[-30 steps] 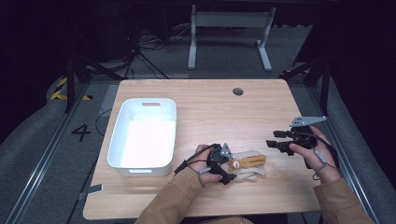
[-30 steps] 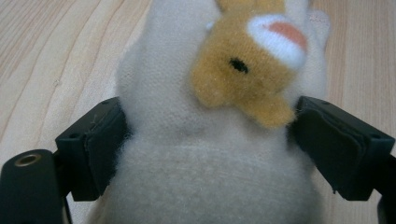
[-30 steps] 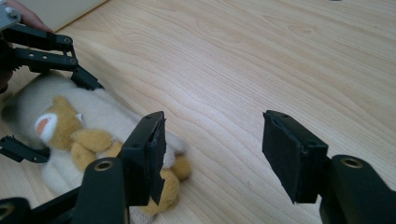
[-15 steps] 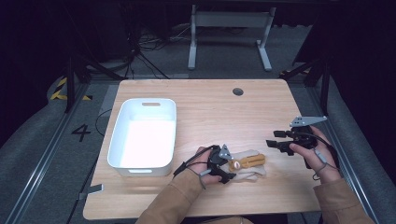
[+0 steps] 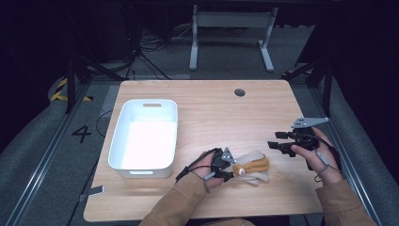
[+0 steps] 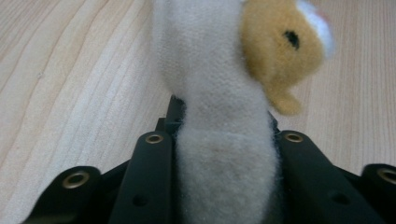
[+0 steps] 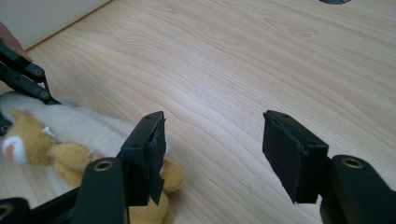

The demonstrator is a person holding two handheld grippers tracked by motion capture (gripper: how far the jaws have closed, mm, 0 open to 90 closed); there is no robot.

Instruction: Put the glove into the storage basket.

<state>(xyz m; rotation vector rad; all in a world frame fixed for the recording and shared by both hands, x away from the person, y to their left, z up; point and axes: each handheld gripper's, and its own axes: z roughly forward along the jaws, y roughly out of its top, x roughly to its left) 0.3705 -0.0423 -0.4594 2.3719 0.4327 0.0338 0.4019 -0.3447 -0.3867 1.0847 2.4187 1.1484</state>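
A plush toy [image 5: 253,167], cream with an orange-brown animal on it, lies on the wooden table [image 5: 211,113] near the front edge. My left gripper [image 5: 231,170] has just been closing and its jaws now squeeze the toy's cream part [image 6: 219,121]; the orange head [image 6: 280,46] sits just past them. The toy's cream fabric bulges between the pads. To the right of the toy my right gripper [image 5: 275,145] hovers open with nothing between its jaws. In the right gripper view [image 7: 212,149] the toy [image 7: 60,135] lies at lower left, with the left gripper [image 7: 25,77] on it.
A white plastic tub [image 5: 143,104] stands on the table's left half, close to the left hand. A round cable hole [image 5: 239,92] is near the far edge. Bare wood lies between the tub and the right gripper. Dark floor and a desk frame lie beyond.
The left gripper's jaws have come together on the plush toy, which lay between them while they stood wide. The right hand has kept still.
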